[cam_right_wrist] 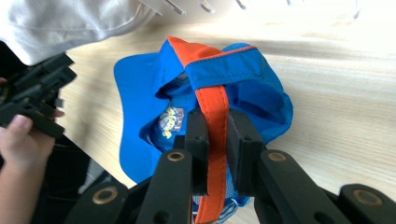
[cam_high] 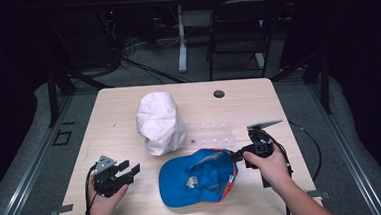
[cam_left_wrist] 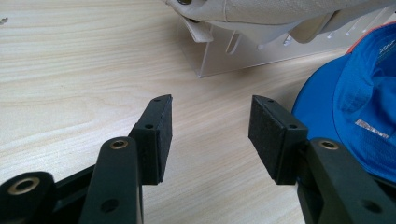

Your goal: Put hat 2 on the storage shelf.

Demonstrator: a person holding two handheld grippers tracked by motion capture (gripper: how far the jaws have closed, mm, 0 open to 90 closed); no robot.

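Orange strap (cam_right_wrist: 212,140) pinched, right hand-held gripper (cam_right_wrist: 216,140)

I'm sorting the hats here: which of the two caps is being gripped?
The blue cap, nearest the person: the right gripper is shut on its orange strap. The white cap sits untouched on the clear rack farther back.

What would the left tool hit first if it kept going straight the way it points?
Probably the clear rack under the white cap. The left tool is open over bare table, with the blue cap just off to one side. Depth is uncertain.
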